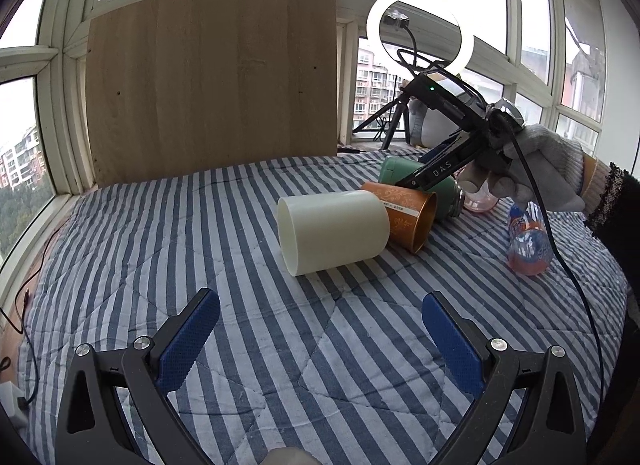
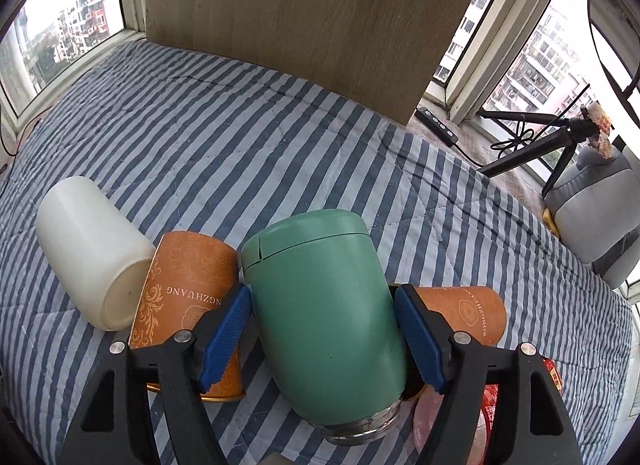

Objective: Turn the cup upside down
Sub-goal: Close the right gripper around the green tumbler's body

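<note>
A green cup (image 2: 324,317) with a metal rim lies on its side on the striped cloth. My right gripper (image 2: 324,329) has its blue pads on both flanks of the cup, shut on it. In the left wrist view the right gripper (image 1: 416,185) reaches down onto the green cup (image 1: 394,171) from the right. A cream cup (image 1: 332,231) lies on its side mid-table, also in the right wrist view (image 2: 90,241). My left gripper (image 1: 320,325) is open and empty, in front of the cream cup.
An orange paper cup (image 1: 406,219) lies between the cream and green cups; a second orange cup (image 2: 472,313) lies right of the green one. A bottle with an orange label (image 1: 528,245) and a pink glass (image 1: 480,201) stand at right. A wooden board (image 1: 212,85) stands behind.
</note>
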The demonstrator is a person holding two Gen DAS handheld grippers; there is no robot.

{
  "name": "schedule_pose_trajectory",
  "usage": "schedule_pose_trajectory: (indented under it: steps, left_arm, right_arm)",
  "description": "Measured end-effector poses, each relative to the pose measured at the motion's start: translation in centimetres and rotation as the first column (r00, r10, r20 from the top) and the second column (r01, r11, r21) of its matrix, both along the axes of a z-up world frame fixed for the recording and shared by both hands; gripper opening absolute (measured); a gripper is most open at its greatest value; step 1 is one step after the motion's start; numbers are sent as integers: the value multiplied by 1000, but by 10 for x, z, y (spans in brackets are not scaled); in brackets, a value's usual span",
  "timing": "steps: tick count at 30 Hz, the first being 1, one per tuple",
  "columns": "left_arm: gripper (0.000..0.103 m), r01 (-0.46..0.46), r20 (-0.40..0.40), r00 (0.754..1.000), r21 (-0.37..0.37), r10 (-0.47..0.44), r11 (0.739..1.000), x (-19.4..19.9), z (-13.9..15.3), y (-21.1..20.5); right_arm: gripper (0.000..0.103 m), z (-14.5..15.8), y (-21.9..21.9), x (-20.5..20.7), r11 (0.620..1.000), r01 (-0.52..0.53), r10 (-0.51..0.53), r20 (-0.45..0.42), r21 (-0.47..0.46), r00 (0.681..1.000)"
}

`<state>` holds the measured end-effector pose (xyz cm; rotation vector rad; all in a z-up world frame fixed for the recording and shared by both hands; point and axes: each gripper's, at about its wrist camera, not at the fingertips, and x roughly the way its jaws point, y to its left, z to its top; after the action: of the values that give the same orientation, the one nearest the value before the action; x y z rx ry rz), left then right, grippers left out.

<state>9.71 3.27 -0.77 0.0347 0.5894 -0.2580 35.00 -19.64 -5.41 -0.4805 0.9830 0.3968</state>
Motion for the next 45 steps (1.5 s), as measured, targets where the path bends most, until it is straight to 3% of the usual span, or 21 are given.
schedule_pose_trajectory:
  steps: [9, 14, 21, 36, 39, 40, 41, 43, 45]
  left_arm:
    - [103, 5, -1, 1000, -4, -5, 1000, 0, 1, 0]
    - [103, -1, 2, 1000, -7, 1, 1000, 0, 2, 0]
    - [103, 9, 17, 1000, -4, -9, 1000, -4, 4, -1]
    - [103, 1, 10, 1000, -1, -1, 1000, 0, 0, -1]
    - [103, 5, 9, 1000, 0, -5, 1000, 0, -1, -1]
    - [103, 5, 8, 1000, -1, -5, 1000, 1, -2, -2]
    - [103, 6, 6, 1000, 1, -6, 1000, 1, -2, -2]
    - [103, 1, 4, 1000, 13, -1, 1000, 2, -5, -3]
    - [103, -6, 3, 1000, 11, 6, 1000, 3, -5, -1]
  right_arm:
    - [78, -9, 11, 3, 997, -15, 17, 18, -72, 1000]
    - [76, -8, 10, 3, 998, 16, -14, 30, -67, 999]
    - [75, -4, 3, -6, 994, 107, -105, 76, -20, 992]
    - [66, 35, -21, -44, 975, 173, -195, 158, 140, 968]
    - [49, 45, -22, -57, 974, 158, -188, 188, 162, 964]
    - [0, 50, -23, -62, 972, 152, -187, 201, 178, 962]
    - [6, 54, -24, -63, 970, 160, -196, 197, 185, 961]
    - [6, 50, -25, -54, 971, 175, -201, 160, 162, 967]
    - [7, 50, -27, -53, 965, 199, -231, 190, 171, 954]
